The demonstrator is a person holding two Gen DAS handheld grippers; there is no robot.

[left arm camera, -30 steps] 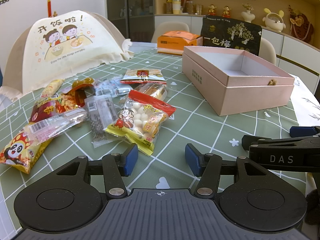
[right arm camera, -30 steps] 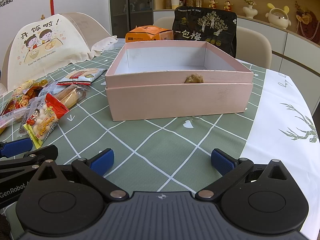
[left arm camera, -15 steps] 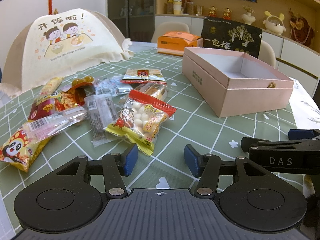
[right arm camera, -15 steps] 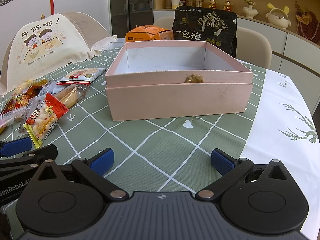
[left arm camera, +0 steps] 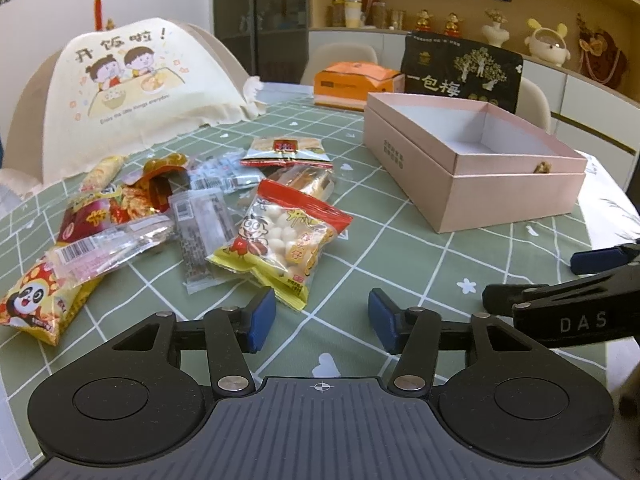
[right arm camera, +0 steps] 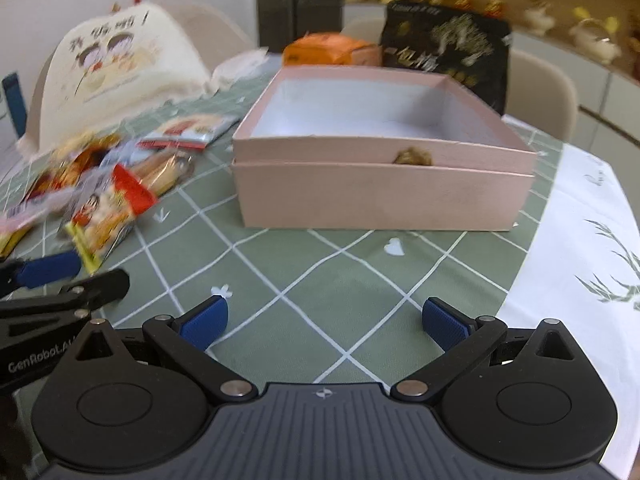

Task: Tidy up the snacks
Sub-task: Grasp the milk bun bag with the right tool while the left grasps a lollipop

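Several snack packets lie in a loose pile on the green checked tablecloth, left of an open pink box point(left arm camera: 508, 200) with nothing in it. Nearest to me is a red-and-yellow bag of white balls point(left arm camera: 280, 244), just beyond my left gripper point(left arm camera: 322, 320). Its jaws are closing with nothing between them, only bare cloth. My right gripper point(right arm camera: 324, 322) stands open and wide over the cloth in front of the pink box point(right arm camera: 380, 196), also holding nothing. The snack pile point(right arm camera: 108, 216) lies to its left, blurred. One blue pad point(left arm camera: 600, 260) of the right gripper shows at the left wrist view's right edge.
A cream fabric food cover point(left arm camera: 132, 88) stands behind the snacks. An orange carton point(left arm camera: 352, 84) and a black bag with gold print point(left arm camera: 460, 68) stand behind the pink box. A white cloth point(right arm camera: 592, 240) covers the table's right side. Chairs and shelves stand beyond.
The left gripper's jaws have drawn a little closer together. The right gripper has tilted and shifted slightly, and its view is now blurred. No snack has moved.
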